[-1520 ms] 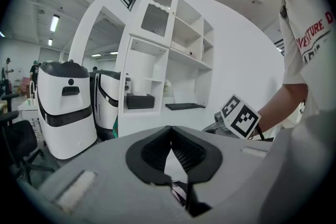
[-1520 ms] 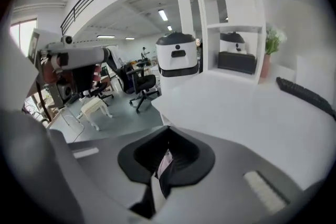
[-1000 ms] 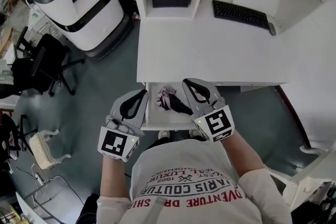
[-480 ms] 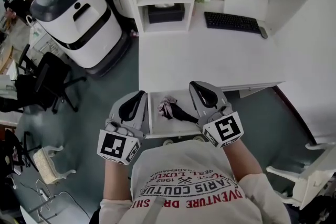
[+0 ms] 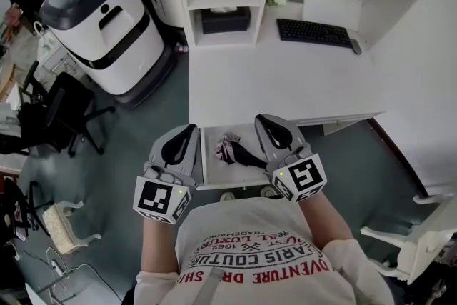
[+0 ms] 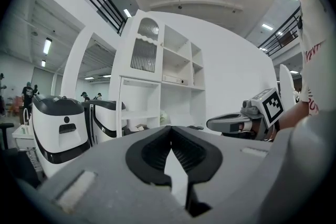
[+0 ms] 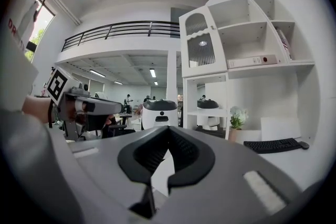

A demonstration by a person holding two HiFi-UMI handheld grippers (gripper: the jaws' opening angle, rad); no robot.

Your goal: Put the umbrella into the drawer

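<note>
The open drawer [image 5: 207,157] lies free from above between the left gripper [image 5: 187,131] and right gripper [image 5: 265,121], the umbrella [image 5: 234,148] filling its middle and apparently leaving a bare strip at its left, while the desk [image 5: 285,89] beyond is bare up to the keyboard [image 5: 314,32].

The umbrella [image 5: 238,151] is black and pale pink, the drawer [image 5: 206,157] and desk [image 5: 285,82] white, the keyboard [image 5: 314,32] black.

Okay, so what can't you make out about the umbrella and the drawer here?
- Head view: the umbrella's dark end runs under the right gripper, hiding its handle.
- Head view: that gripper also covers the drawer's right side.
- Both gripper views: neither shows drawer or umbrella; they look out over the desk.
</note>
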